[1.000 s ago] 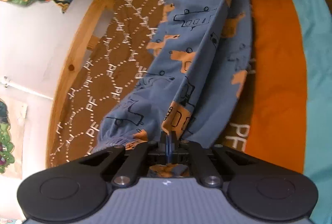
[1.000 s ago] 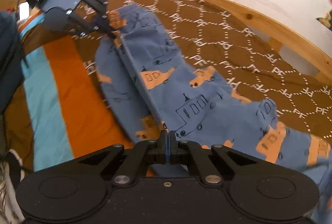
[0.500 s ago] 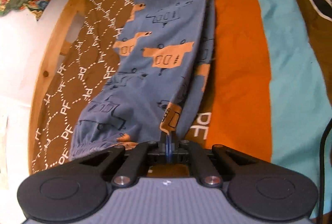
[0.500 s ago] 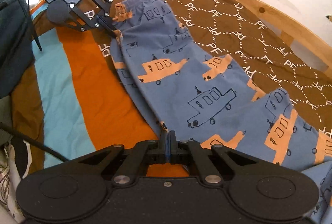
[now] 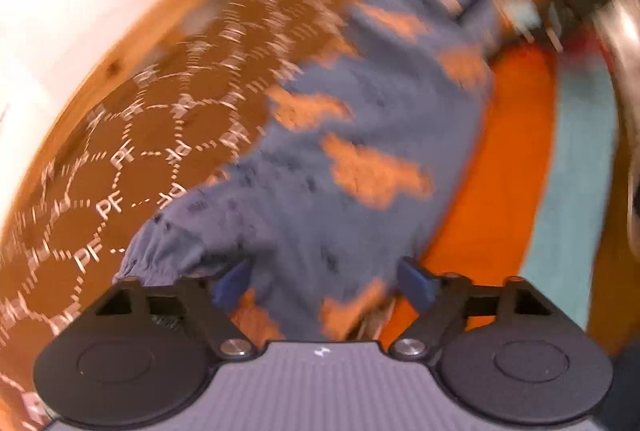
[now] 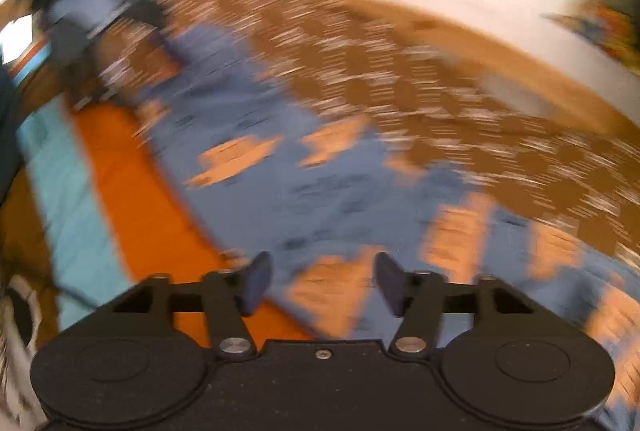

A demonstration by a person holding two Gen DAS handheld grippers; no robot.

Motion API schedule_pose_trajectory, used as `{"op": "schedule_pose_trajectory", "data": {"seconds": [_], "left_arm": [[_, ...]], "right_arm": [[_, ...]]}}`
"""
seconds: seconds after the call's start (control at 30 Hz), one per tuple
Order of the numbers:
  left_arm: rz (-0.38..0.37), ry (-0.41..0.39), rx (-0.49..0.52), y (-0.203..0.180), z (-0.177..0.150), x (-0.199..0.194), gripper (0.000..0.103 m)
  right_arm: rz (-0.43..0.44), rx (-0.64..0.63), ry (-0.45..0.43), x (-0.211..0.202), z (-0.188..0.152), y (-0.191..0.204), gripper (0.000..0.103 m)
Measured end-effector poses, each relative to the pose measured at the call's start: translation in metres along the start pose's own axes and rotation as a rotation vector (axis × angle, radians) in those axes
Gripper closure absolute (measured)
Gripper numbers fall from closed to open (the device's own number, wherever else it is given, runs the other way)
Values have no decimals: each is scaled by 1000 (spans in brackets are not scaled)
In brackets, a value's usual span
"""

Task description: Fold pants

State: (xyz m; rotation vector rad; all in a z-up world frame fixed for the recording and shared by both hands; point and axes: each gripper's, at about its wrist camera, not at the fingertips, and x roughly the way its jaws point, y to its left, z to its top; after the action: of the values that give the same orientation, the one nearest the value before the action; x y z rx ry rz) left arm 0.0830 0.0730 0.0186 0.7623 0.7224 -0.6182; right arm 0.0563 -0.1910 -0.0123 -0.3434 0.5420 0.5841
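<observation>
The blue pants (image 5: 360,159) with orange vehicle prints lie folded lengthwise on the bed; they also show in the right wrist view (image 6: 312,183). My left gripper (image 5: 324,281) is open just above the cuff end, its blue pads apart over the cloth. My right gripper (image 6: 320,285) is open over the other end of the pants. Both views are motion-blurred. The left gripper appears blurred at the far left of the right wrist view (image 6: 80,7).
The bedspread is brown with white hexagons (image 5: 132,135), with orange (image 5: 508,167) and turquoise (image 5: 576,159) stripes beside the pants. A wooden bed rail (image 6: 520,55) and a white wall run along the far side.
Both grippers have opened and let go of the pants, which now lie flat on the bed. Both cameras are moving fast, blurring the views.
</observation>
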Motion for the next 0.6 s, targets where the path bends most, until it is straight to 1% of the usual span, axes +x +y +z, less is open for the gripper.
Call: {"op": "schedule_pose_trajectory", "data": {"seconds": [0.03,0.1,0.13,0.2,0.27,0.3,0.37,0.47,0.5,0.57,0.6], "left_arm": [[6,-42,-71,0,9,2,6],[11,-121,-166,-10,30,12,6],[-7,-151,-193,-17,41,20,6],[-41,-201,-245,-37,68,41,6],[-85,-245,-255,-61,96,59,6],[-97,-263,-245,-72,107,67,7],[-121,-295,-211,-96,134,82,11],[-194,-304,-188,-123,165,101,19],[-220,-299,-185,-129,171,108,23],[-262,-275,-183,-138,180,121,33],[-279,-253,-185,-142,183,127,41]], "right_arm": [[-52,78,-15,-8,-3,-14,26],[-128,234,-25,-21,-13,-39,22],[-166,327,-18,-27,-21,-53,18],[-223,461,-7,-36,-38,-74,18],[-274,587,-2,-44,-55,-95,21],[-281,647,-15,-48,-61,-104,22],[-272,770,-42,-54,-75,-122,29],[-255,906,-60,-54,-88,-147,37],[-251,942,-60,-53,-89,-152,38],[-237,1005,-63,-50,-96,-164,44],[-238,1033,-65,-48,-98,-169,46]]}}
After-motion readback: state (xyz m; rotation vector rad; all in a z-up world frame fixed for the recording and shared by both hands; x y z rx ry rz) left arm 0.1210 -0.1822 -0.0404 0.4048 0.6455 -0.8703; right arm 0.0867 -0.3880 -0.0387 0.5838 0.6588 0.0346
